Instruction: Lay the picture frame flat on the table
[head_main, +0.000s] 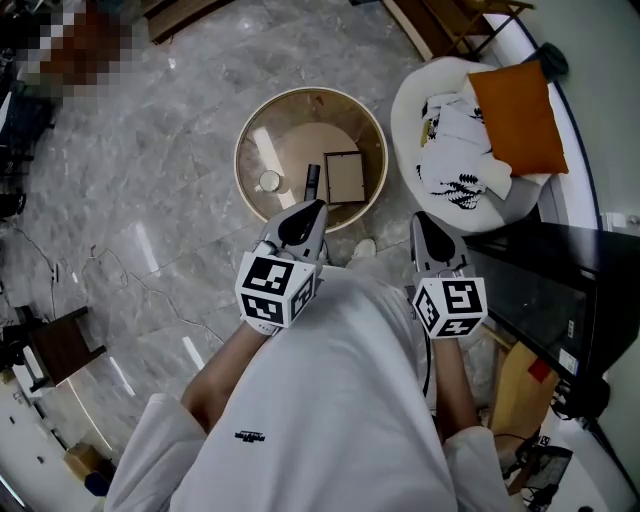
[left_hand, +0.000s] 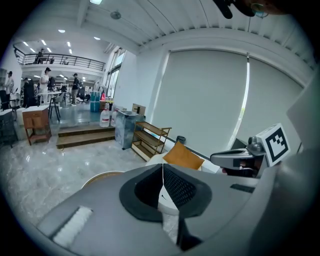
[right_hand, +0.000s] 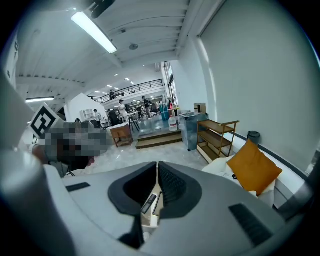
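The picture frame (head_main: 343, 177) shows as a brown-edged rectangle on the round wooden table (head_main: 262, 120); from above I cannot tell whether it stands or lies flat. A dark remote-like bar (head_main: 311, 183) and a white cup (head_main: 268, 182) sit beside it. My left gripper (head_main: 308, 212) hangs over the table's near rim, shut and holding nothing. My right gripper (head_main: 424, 224) is to the right of the table, also shut and empty. In the right gripper view a strip of the table with the dark bar (right_hand: 149, 202) shows below the shut gripper (right_hand: 157, 167). In the left gripper view the left gripper (left_hand: 162, 168) has its pads meeting.
A white armchair (head_main: 420, 95) with an orange cushion (head_main: 515, 115) and a printed white cloth (head_main: 455, 165) stands right of the table. A black glossy surface (head_main: 560, 290) lies at the near right. Cables (head_main: 110, 270) run over the marble floor. A wooden shelf (left_hand: 150, 137) stands by the wall.
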